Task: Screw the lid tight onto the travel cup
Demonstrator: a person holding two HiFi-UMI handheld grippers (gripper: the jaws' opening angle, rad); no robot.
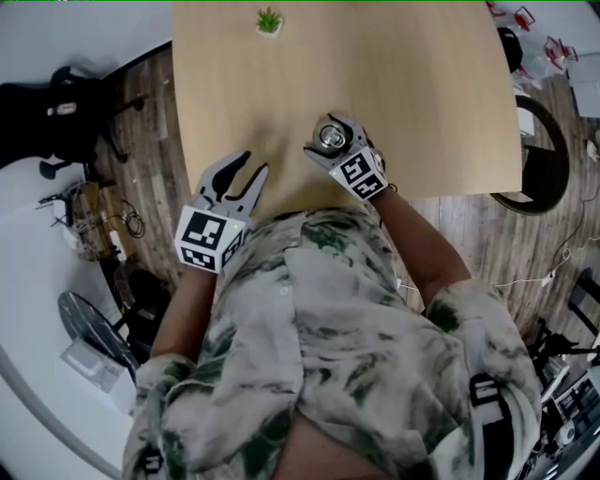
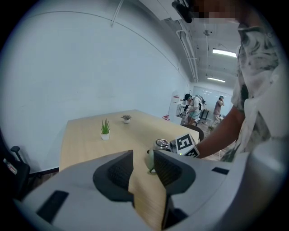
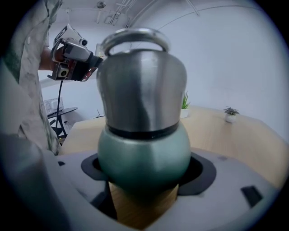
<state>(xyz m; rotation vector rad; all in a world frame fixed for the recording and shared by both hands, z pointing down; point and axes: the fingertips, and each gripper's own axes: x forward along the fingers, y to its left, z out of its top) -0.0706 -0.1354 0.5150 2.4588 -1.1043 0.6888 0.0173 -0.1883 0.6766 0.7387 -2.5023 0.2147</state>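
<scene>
- The right gripper (image 1: 333, 141) pinches the cup (image 3: 143, 158) by its round green body, one pad on each side. The cup is upright over the near part of the table (image 1: 422, 94), close to the person's chest.
- The steel lid (image 3: 140, 85) already sits level on the cup with its ring handle up. A dark band shows where lid meets body, and no view shows whether the thread is fully home.
- The left gripper (image 1: 253, 167) hangs empty with its jaws spread and only bare tabletop between them. It is off to the cup's left and well clear of the lid.
- By the look of it the lid is placed but the tightening is not yet proven. What appears left is for the free gripper to take the lid and twist while the other holds the body — or, if it is tight, to let go.
- The cup stands near the table's near edge and the left gripper sits at the near-left corner, so there is little margin on the person's side.
- Ahead, the wood lies open as far as a small plant (image 1: 269, 21) at the far edge — ample space to swing either gripper around the lid.
</scene>
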